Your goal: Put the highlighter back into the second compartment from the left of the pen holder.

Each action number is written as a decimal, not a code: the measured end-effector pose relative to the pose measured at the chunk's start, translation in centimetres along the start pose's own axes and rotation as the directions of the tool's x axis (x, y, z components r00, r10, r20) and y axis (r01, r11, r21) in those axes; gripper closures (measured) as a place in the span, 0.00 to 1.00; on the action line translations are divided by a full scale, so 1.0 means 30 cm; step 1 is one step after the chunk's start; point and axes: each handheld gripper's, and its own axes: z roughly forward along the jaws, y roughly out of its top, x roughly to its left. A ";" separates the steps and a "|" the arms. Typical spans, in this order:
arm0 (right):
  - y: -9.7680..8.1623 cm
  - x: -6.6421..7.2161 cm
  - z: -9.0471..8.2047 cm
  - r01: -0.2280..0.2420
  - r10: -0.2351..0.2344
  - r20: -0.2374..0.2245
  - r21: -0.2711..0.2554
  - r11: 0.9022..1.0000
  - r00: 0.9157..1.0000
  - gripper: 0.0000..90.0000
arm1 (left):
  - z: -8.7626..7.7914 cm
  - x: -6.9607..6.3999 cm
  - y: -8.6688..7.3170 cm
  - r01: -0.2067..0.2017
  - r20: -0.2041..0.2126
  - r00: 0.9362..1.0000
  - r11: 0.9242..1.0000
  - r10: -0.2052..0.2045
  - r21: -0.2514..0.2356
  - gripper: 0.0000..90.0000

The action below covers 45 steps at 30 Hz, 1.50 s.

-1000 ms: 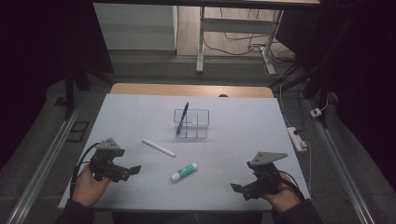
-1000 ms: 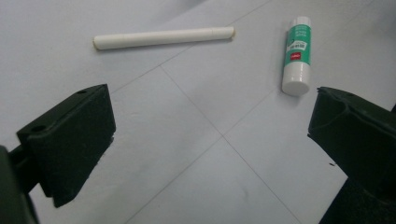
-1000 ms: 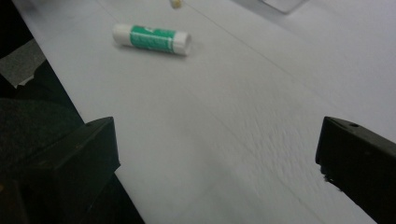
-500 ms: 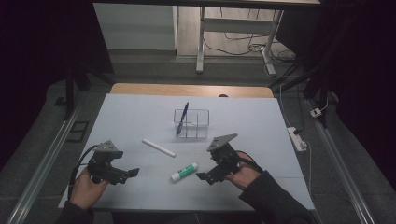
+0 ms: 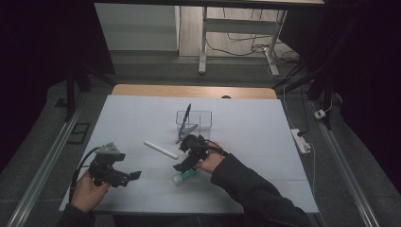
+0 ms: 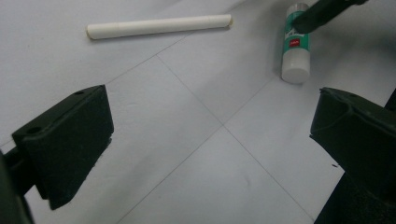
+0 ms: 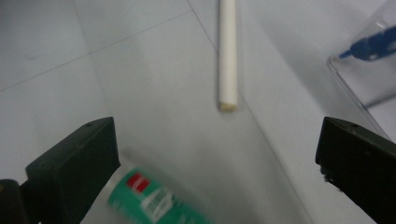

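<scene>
A green-and-white glue stick (image 5: 183,176) (image 6: 295,44) (image 7: 154,199) lies on the white table. My right gripper (image 5: 181,167) hovers just over it, open, jaws wide apart (image 7: 219,158); the glue stick's end sits by the left jaw. A white stick (image 5: 161,150) (image 6: 159,25) (image 7: 228,51) lies flat a little to the left. My left gripper (image 5: 135,176) rests low at the table's front left, open with bare table between its jaws (image 6: 210,140). A clear box (image 5: 195,120) behind holds a blue pen (image 5: 186,115).
The white table (image 5: 265,142) ends in a wooden strip at the far edge. A power strip (image 5: 302,140) lies off the right side. A desk frame and cables stand on the floor beyond.
My right gripper has swept from the table's front right leftwards to the glue stick near the middle. The left gripper has barely moved.
</scene>
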 end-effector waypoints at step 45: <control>0.079 -0.011 0.004 0.048 -0.049 -0.011 -0.115 0.992 0.999 0.88 | -0.024 0.004 0.043 0.039 0.011 0.999 0.993 -0.038 -0.113 0.00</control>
